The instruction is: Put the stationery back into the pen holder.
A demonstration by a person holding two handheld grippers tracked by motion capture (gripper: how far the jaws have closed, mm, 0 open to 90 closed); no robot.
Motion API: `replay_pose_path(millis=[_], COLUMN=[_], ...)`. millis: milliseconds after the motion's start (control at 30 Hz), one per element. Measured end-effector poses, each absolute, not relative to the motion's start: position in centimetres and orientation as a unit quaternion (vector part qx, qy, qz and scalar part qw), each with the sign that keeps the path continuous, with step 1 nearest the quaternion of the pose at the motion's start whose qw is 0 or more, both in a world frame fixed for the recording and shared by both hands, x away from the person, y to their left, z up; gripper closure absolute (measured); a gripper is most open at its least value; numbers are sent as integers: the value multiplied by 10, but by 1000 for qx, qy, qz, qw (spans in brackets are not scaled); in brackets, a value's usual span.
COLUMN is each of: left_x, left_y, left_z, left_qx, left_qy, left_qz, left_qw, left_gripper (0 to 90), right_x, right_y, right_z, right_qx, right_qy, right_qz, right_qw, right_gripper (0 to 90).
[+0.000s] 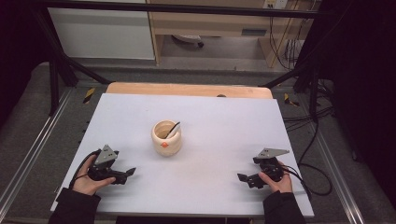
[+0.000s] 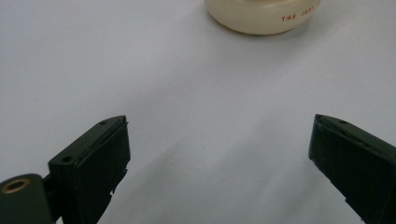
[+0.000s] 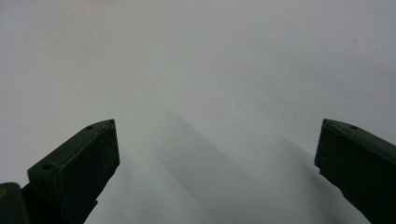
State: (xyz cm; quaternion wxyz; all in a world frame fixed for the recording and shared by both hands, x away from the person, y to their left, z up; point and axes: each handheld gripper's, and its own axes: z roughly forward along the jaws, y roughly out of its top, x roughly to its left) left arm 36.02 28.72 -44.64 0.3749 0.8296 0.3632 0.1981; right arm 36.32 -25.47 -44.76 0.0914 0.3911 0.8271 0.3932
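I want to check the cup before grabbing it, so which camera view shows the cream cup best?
The high view: the whole cream cup stands mid-table with a dark utensil leaning inside. The left gripper view catches just its lower wall with some lettering.

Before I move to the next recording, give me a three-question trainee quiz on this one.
1. True or false: the left gripper is shut on the cup.
2. What leans inside the cup? A) a dark spoon B) a pencil C) a straw
3. Which gripper view shows the base of the cup?

Key:
1. False; its jaws stand wide apart over the bare table.
2. A, the spoon.
3. The left gripper view; the right gripper is open too.
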Motion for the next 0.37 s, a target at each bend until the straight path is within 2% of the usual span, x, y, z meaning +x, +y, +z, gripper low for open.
replay_pose_path(millis=[367], left_x=[360], left_y=[290], left_z=[-450], left_qx=[831], left_qy=[364], left_qz=[195], left_qw=[372], left_gripper=[53], right_x=[363], right_y=[-254], right_z=[-448], right_qx=[390], right_qy=[829], right_qz=[391], right_qw=[88], right_gripper=[6])
